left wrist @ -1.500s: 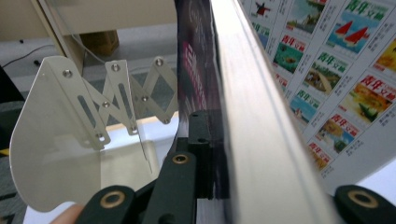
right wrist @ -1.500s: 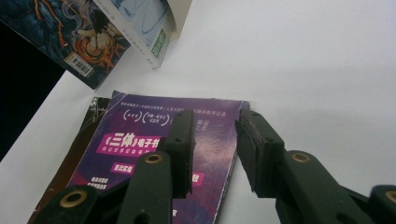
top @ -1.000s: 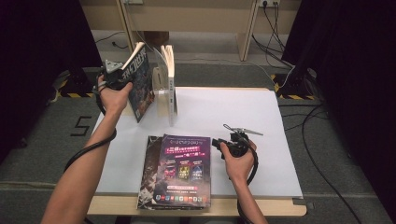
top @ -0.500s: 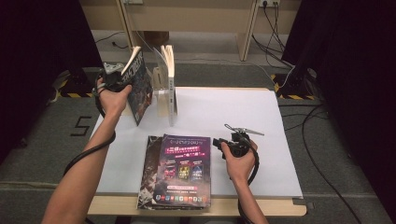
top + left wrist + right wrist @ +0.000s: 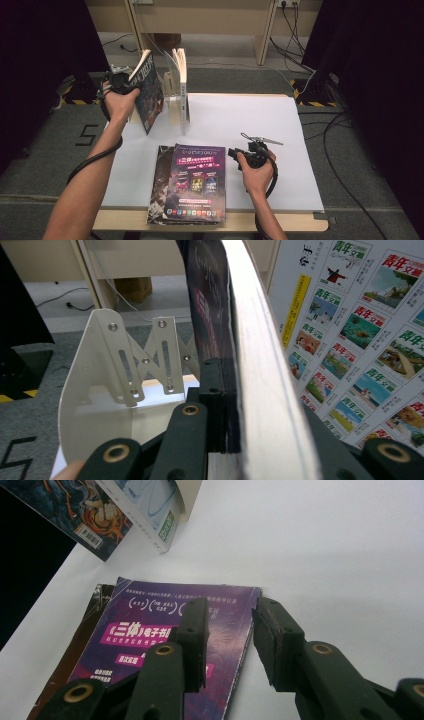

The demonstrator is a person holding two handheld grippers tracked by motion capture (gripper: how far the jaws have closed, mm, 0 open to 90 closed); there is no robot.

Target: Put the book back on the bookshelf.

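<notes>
My left gripper (image 5: 120,82) is at the table's far left, shut on a thick dark-covered book (image 5: 149,95) that it holds tilted on one edge. Its jaws have just been closing with the book (image 5: 250,340) between them, and the pad (image 5: 217,390) presses on the cover. A white metal bookend (image 5: 175,107) beside it holds a standing book (image 5: 181,75). A purple magazine (image 5: 196,182) lies flat at the near edge on top of a dark one (image 5: 159,185). My right gripper (image 5: 235,152) is open at the purple magazine's right edge (image 5: 150,625), which lies between its jaws (image 5: 230,625).
The white tabletop (image 5: 260,120) stretches bare to the right of the bookend. A cover printed with small colourful pictures (image 5: 360,330) stands close to the held book. Beyond the table are wooden furniture legs (image 5: 262,35) and cables (image 5: 305,75) on grey carpet.
</notes>
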